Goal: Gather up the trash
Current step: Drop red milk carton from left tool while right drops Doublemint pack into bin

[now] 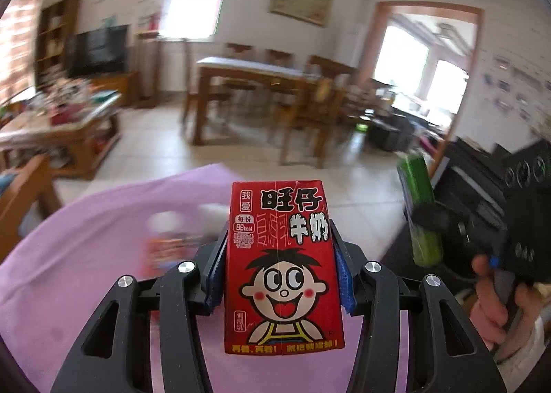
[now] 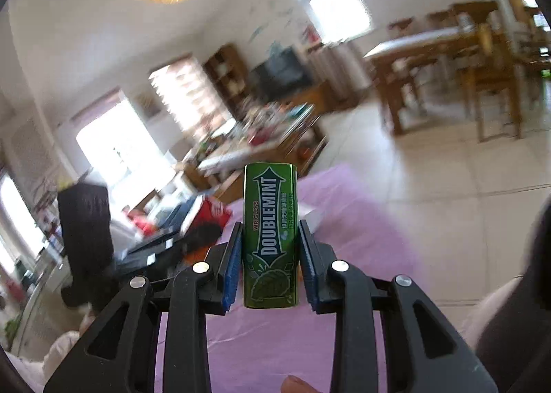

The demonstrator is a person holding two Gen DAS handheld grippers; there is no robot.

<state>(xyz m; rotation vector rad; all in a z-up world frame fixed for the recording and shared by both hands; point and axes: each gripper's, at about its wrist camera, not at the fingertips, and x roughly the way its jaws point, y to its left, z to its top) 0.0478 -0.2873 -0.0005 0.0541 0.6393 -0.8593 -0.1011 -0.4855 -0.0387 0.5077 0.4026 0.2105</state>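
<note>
My left gripper is shut on a red milk carton with a cartoon face, held upright above the purple cloth. My right gripper is shut on a green Doublemint gum pack, also held upright above the purple cloth. The right gripper with the green pack shows at the right of the left wrist view. The left gripper with the red carton shows blurred at the left of the right wrist view. A blurred red and white wrapper lies on the cloth.
Beyond the purple cloth is a tiled floor, a wooden dining table with chairs, a cluttered low coffee table and a TV. A wooden armrest stands at the left.
</note>
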